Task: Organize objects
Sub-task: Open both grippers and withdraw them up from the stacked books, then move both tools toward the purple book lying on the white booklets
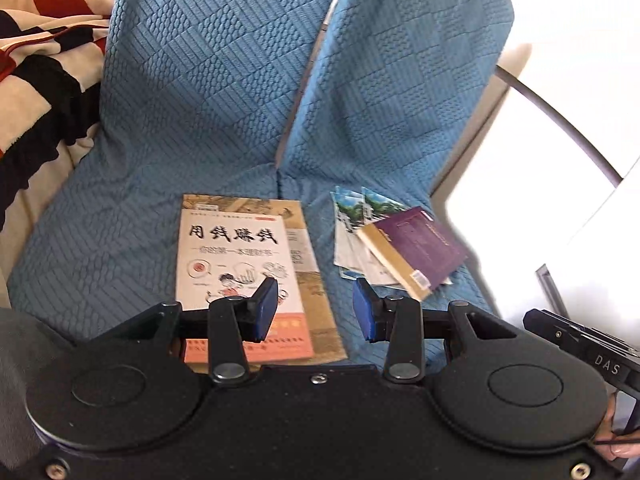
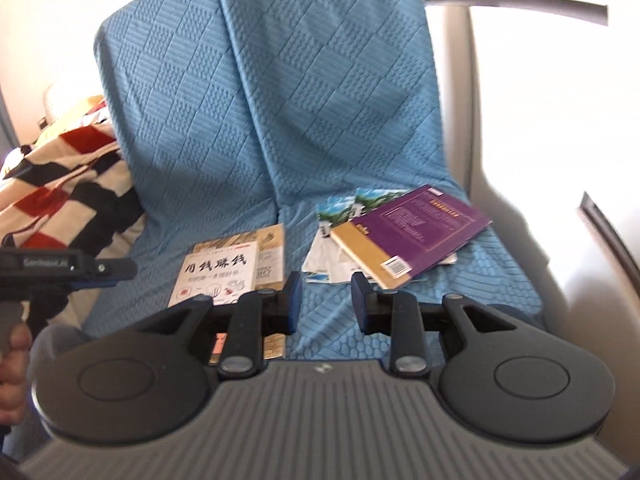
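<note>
Two sets of reading matter lie on a sofa (image 1: 224, 92) draped in a blue quilted cover. On the left seat a white book (image 1: 240, 276) with black Chinese lettering rests flat on top of a tan book (image 1: 316, 292), whose edge sticks out on the right side and at the near end. On the right seat a purple book (image 2: 416, 228) with a yellow spine lies askew over a few thin leaflets (image 2: 332, 236) that fan out beneath it. A striped blanket (image 2: 68, 184) is bunched at the left end of the sofa.

The left claw (image 1: 315, 309) hovers above the near edge of the left pile with its jaws spread wide and nothing between them. The right claw (image 2: 326, 298) hangs over the gap between the two piles, likewise open and empty.

The books look like paperbacks: light, fairly stiff along the spine, prone to flex or fan open if pinched at a loose corner. Their covers appear glossy, so a shallow pinch could slip. The soft cushion probably lets a finger press under an edge. The purple book's overhanging near corner, close to the spine, seems the best place to grip. The leaflets are thin and floppy and would likely slide apart, so they are better gathered as one bundle.
</note>
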Motion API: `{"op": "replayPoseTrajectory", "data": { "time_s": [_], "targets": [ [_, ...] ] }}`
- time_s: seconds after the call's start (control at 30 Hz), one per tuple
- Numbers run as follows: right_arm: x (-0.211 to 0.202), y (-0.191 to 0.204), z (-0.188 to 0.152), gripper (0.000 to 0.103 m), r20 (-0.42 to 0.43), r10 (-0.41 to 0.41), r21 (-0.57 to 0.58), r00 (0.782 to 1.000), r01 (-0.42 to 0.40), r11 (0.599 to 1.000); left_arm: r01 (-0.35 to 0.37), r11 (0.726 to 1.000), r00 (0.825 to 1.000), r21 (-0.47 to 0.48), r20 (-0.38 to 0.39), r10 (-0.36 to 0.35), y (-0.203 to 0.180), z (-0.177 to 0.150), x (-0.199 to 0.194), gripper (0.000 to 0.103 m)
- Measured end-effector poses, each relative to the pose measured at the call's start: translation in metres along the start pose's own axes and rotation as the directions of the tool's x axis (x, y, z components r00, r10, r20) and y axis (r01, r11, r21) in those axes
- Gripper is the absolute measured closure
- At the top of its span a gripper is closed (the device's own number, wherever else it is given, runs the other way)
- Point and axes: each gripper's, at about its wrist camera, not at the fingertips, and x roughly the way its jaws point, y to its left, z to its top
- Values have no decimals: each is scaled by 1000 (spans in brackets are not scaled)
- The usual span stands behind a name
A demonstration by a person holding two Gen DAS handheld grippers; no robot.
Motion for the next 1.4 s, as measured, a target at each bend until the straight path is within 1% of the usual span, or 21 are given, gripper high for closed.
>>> {"op": "replayPoseTrajectory", "data": {
  "time_s": [0.13,0.23,0.37,0.43,0.67,0.77,0.87,0.97,1.0,1.07,1.1,1.2,1.3,1.4],
  "targets": [
    [-10,-4,-1,73,12,-8,16,1000,8,1000,28,1000,1000,13,-10,-28,-14,-5,-5,65],
    [-14,-8,0,73,19,-7,35,1000,7,999,52,998,998,18,-19,-51,-24,-6,-1,65],
    [-14,-15,-3,73,24,-15,68,1000,13,998,72,997,997,11,-41,-71,-35,-6,10,65],
    [-13,-21,-5,73,23,-28,85,999,26,996,78,997,996,14,-46,-77,-41,-5,14,62],
    [2,-51,-12,72,-2,-56,191,998,55,980,122,992,988,-23,-96,-123,-56,-4,46,62],
    [14,-66,-14,62,-15,-37,242,999,40,970,136,989,982,-55,-128,-142,-62,-4,62,62],
    [30,-79,-15,61,-34,7,312,999,4,950,139,987,978,-76,-144,-149,-69,-3,74,62],
    [51,-90,-16,56,-49,56,385,997,-33,922,145,985,975,-96,-157,-159,-74,0,85,62],
    [59,-94,-16,56,-51,79,413,996,-51,909,145,984,974,-102,-161,-160,-76,1,90,62],
    [75,-101,-15,56,-67,105,462,992,-63,884,143,983,973,-114,-166,-160,-78,3,98,62],
    [89,-104,-13,57,-84,97,467,992,-47,883,140,983,973,-122,-169,-160,-79,3,102,62],
    [100,-107,-10,55,-85,91,463,992,-41,885,141,977,969,-157,-181,-169,-79,5,116,62],
    [123,-116,-8,55,-108,126,498,986,-56,865,127,977,971,-169,-181,-158,-79,7,127,62],
    [145,-128,-6,55,-124,129,515,984,-47,856,115,976,972,-187,-182,-149,-77,10,137,62]
  ]
}}
